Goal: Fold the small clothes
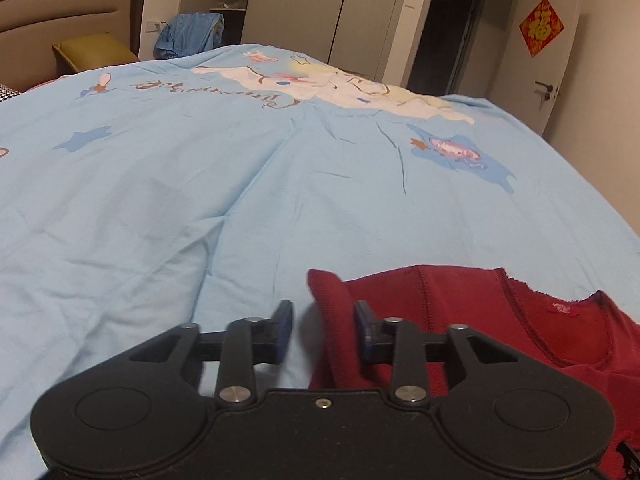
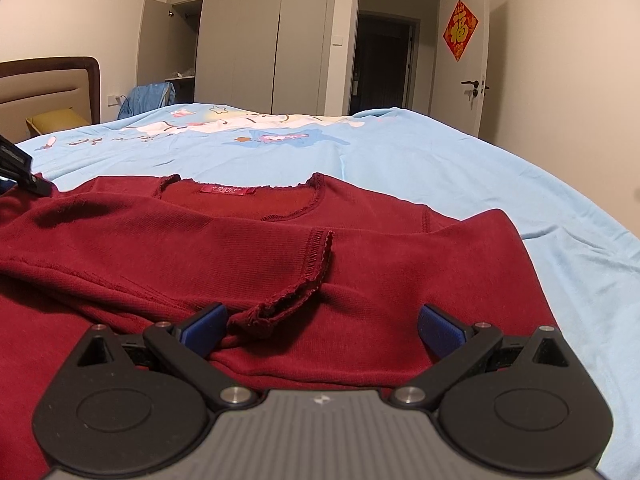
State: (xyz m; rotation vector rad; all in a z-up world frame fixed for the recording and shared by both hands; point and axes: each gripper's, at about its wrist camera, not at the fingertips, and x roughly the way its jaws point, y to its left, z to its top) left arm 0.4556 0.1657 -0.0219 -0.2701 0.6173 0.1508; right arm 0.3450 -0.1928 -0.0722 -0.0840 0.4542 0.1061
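The left gripper (image 1: 323, 330) is showing a matte black body with two round raised discs, black linkage arms pinned by silver screws, one small screw at the centre of its front edge, and dark blue pads (image 1: 285, 322) on its fingers. The right gripper (image 2: 322, 330) is wearing the same black discs, links and silver pins — but its middle panel is grey and ribbed, carrying a small pale mark, and its blue pads (image 2: 204, 330) are looking brighter.
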